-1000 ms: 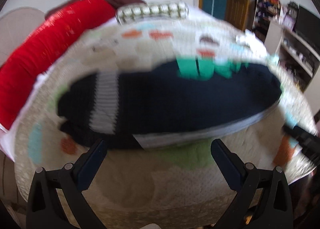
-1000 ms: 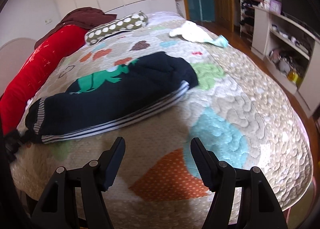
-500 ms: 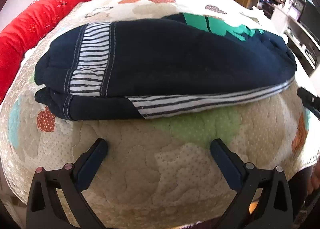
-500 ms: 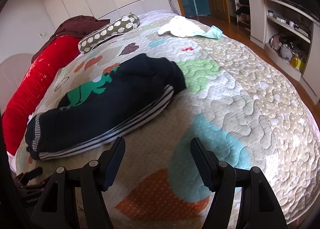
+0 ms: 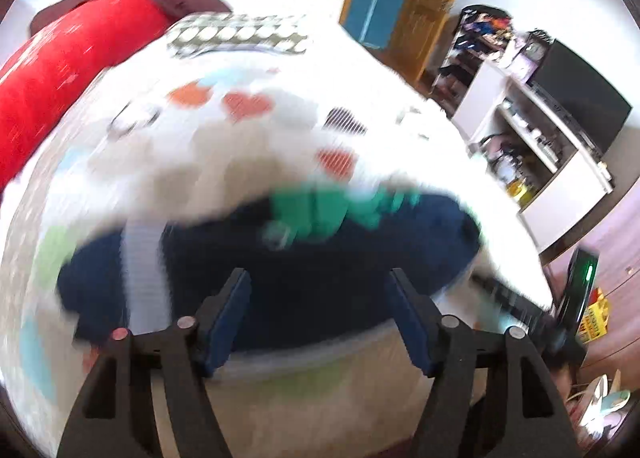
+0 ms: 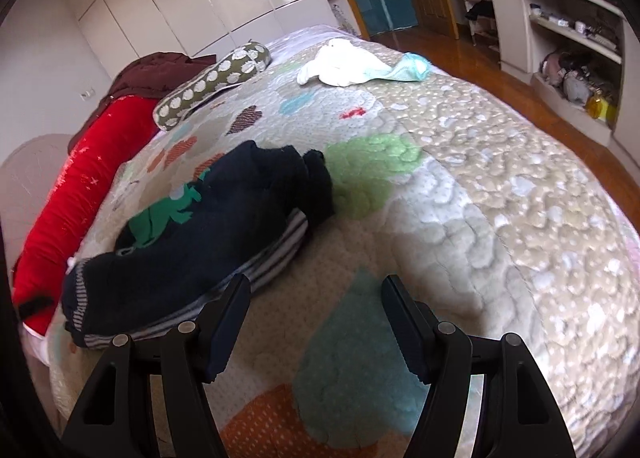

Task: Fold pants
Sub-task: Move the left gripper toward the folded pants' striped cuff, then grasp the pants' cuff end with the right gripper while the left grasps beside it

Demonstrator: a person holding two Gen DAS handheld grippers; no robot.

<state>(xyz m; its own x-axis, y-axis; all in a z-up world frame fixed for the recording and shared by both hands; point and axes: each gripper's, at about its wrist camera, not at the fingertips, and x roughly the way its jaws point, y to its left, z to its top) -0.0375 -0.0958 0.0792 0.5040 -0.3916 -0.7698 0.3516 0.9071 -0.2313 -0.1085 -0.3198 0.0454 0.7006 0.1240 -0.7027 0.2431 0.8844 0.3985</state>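
Observation:
Navy pants [image 6: 208,242] with a green print and striped trim lie folded lengthwise on the quilted bed. In the blurred left wrist view the pants [image 5: 312,258] lie just beyond my left gripper [image 5: 320,294], which is open and empty. My right gripper [image 6: 316,298] is open and empty above the quilt, with the pants' striped edge beside its left finger [image 6: 228,314]. The right gripper's body [image 5: 520,306] shows at the right in the left wrist view.
The patchwork quilt [image 6: 480,185] covers the bed. A red bolster [image 6: 80,177], a spotted pillow [image 6: 212,85] and a brown garment [image 6: 156,65] lie at the head. White and teal cloths [image 6: 352,65] lie at the far side. Shelves [image 6: 568,37] stand right.
The left gripper has pulled back and tilted up, so its view is blurred and shows more room. The right gripper's view has shifted slightly. The pants lie as before.

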